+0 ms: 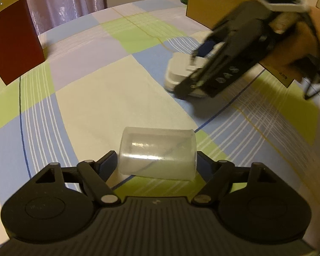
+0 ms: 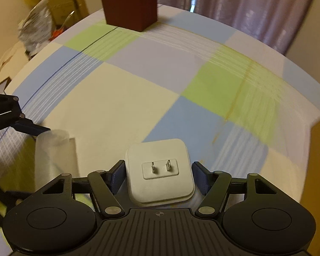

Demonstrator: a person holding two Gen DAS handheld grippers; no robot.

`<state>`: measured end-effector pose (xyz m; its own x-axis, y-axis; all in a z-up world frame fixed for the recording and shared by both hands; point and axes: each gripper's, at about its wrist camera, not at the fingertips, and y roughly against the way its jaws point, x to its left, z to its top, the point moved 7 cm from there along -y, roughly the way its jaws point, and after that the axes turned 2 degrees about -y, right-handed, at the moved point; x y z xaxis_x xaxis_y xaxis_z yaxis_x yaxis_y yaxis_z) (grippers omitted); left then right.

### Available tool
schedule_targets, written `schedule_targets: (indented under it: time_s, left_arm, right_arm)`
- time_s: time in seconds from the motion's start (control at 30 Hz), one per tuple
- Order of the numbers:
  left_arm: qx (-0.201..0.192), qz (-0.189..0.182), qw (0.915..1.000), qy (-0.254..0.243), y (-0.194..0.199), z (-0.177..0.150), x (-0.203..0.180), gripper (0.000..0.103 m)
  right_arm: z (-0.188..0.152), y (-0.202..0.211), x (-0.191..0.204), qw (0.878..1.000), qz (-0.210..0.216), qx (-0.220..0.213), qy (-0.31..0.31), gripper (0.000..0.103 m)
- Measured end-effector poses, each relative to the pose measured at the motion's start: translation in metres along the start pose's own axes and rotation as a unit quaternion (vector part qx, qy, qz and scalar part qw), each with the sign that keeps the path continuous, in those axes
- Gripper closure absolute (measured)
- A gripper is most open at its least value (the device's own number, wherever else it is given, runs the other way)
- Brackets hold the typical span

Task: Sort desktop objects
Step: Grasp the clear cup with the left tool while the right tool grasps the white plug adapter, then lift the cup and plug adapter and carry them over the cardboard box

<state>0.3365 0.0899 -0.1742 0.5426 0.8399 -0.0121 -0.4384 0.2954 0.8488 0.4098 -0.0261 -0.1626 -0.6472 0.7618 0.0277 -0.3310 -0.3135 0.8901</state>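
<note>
Left wrist view: mounted behind the left gripper (image 1: 156,160), low over the checked cloth (image 1: 85,98), facing across the table toward a red box (image 1: 15,40) and the curtain (image 1: 64,0); a clear cup (image 1: 157,155) sits close to the lens.

Right wrist view: same low mounting behind the right gripper (image 2: 159,175), looking over a white plug adapter (image 2: 160,170) close in (blurred at the edges).

Shared: cloth, red box, cup, adapter; each view catches the other gripper.

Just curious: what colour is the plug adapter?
White adapter, metal prongs; clearest in the right wrist view.
</note>
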Motion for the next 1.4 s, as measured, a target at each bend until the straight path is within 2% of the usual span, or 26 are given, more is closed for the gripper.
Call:
schedule_targets:
  time_s: [0.1, 0.3, 0.37, 0.43, 0.67, 0.7, 0.73, 0.97, 1.4]
  left_arm:
    - [0.002, 0.009, 1.0000, 0.002, 0.001, -0.003, -0.003, 0.035]
    - [0.004, 0.016, 0.9995, 0.028, 0.007, -0.011, -0.006, 0.034]
    - [0.005, 0.022, 0.9993, 0.031, 0.007, -0.013, -0.008, 0.026]
    - [0.005, 0.023, 0.9993, 0.029, 0.006, -0.012, -0.010, 0.025]
    - [0.007, 0.035, 0.9993, 0.011, 0.001, -0.005, -0.013, 0.027]
    - [0.010, 0.035, 0.9993, 0.010, 0.000, -0.004, -0.012, 0.029]
    - [0.012, 0.036, 0.9992, 0.012, 0.000, -0.005, -0.011, 0.035]
    - [0.009, 0.045, 0.9986, 0.025, 0.010, -0.006, -0.014, 0.035]
    - [0.008, 0.048, 0.9981, 0.038, 0.025, -0.005, -0.045, 0.035]
  right_arm:
    - [-0.018, 0.016, 0.003, 1.000, 0.001, -0.005, -0.028, 0.037]
    - [-0.058, 0.043, 0.011, 0.998, 0.001, -0.007, -0.068, 0.037]
    - [-0.066, 0.049, 0.011, 0.997, -0.003, -0.009, -0.082, 0.037]
    - [-0.072, 0.053, 0.011, 0.996, -0.006, -0.011, -0.093, 0.037]
    - [-0.081, 0.063, 0.016, 0.994, -0.006, -0.017, -0.103, 0.037]
    - [-0.082, 0.063, 0.016, 0.994, -0.006, -0.018, -0.104, 0.037]
    - [-0.083, 0.064, 0.017, 0.994, -0.006, -0.019, -0.105, 0.037]
    - [-0.086, 0.067, 0.019, 0.994, -0.005, -0.024, -0.103, 0.037]
    - [-0.096, 0.082, 0.017, 0.994, 0.001, -0.035, -0.101, 0.037]
